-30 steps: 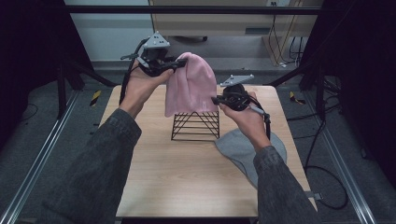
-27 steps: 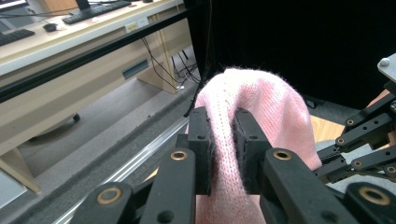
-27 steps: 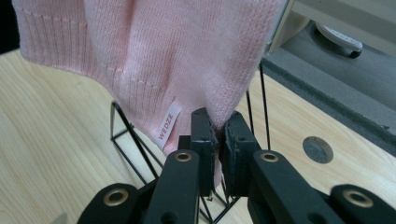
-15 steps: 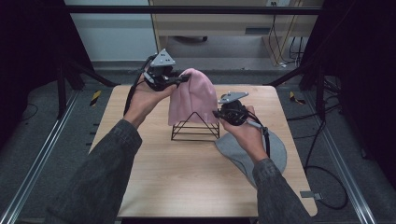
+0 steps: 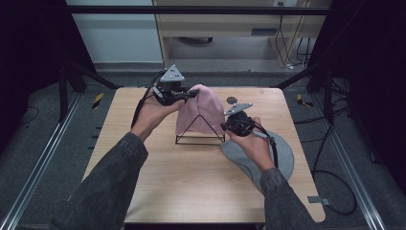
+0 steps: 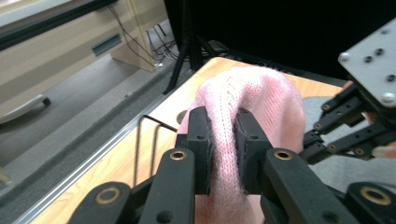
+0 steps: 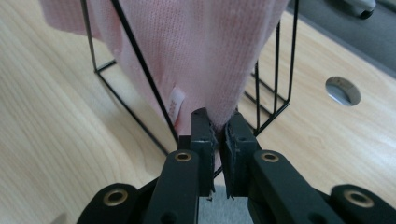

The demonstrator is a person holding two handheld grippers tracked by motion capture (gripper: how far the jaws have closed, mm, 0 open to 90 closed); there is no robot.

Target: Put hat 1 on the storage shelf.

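Observation:
A pink knitted hat is draped over a black wire frame stand at the middle of the table. My left gripper is shut on the hat's upper left part; in the left gripper view a thick fold of pink knit sits pinched between the pads. My right gripper is shut on the hat's lower right hem, beside the stand's right corner. The right gripper view has the hem clamped between the pads, a small white label just left of them, and the stand's wires in front of the knit.
A grey hat lies flat on the table under my right hand. The wooden table has a round cable hole behind the pink hat. A desk with cables stands beyond the table's far edge.
Both hands have come down with the pink hat, lowering it onto the wire stand so that the stand's top now sits inside it. Both grips have stayed shut.

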